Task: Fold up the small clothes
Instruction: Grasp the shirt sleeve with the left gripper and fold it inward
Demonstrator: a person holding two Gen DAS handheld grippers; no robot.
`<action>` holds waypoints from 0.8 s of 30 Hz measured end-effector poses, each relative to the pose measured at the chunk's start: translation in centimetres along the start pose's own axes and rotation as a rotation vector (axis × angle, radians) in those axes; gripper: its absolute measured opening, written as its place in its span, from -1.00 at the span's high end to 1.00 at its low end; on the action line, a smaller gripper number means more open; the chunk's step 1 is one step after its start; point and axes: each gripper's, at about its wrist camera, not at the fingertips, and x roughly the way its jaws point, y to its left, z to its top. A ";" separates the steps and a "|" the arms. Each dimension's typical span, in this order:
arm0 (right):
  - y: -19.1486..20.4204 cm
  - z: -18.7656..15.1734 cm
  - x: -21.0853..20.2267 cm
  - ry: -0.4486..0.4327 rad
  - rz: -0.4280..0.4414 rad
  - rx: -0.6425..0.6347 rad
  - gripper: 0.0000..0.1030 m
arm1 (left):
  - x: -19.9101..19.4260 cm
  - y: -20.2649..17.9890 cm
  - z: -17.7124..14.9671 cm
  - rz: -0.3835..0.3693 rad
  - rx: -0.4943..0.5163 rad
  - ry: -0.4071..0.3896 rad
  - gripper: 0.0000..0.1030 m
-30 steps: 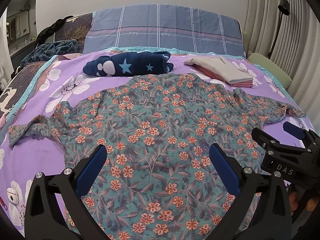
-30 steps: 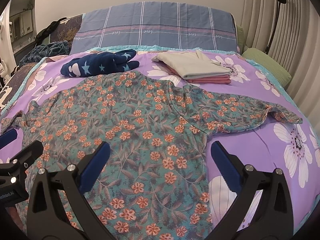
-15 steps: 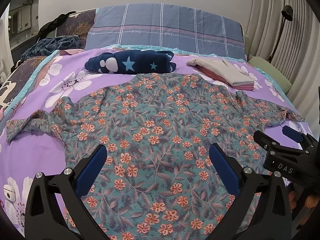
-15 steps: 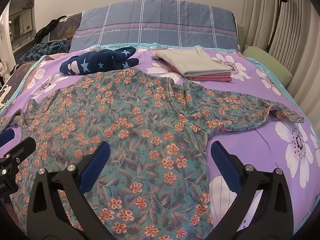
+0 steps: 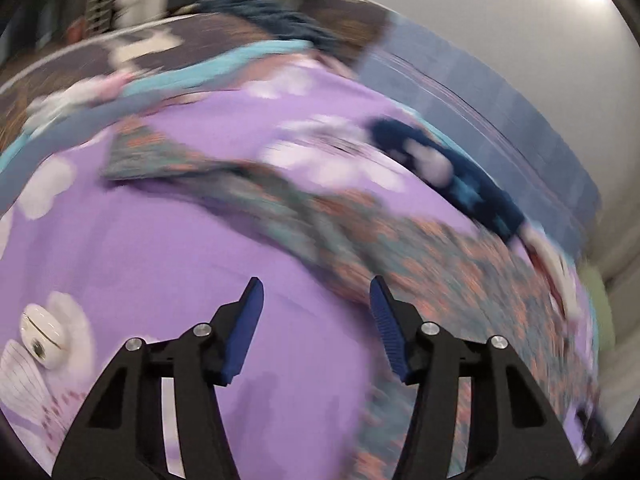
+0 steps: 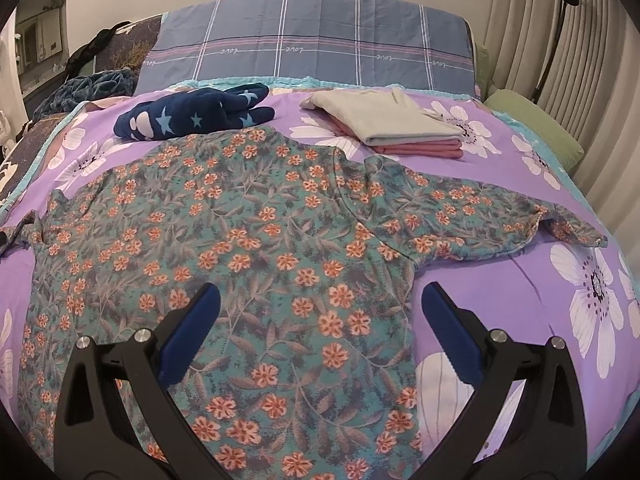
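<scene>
Where purple bedspread (image 6: 500, 280) shows, soft floral shirt (image 6: 248, 240) lies flat

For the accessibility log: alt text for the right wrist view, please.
A floral shirt lies spread flat on a purple flowered bedspread, the right gripper open above its hem. Behind lie a navy star-print garment and folded clothes.
</scene>
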 end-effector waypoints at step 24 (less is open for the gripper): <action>0.5 -0.5 1.8 0.051 -0.038 -0.026 -0.96 | 5.0 13.0 11.0 0.080 -0.379 -0.140 0.96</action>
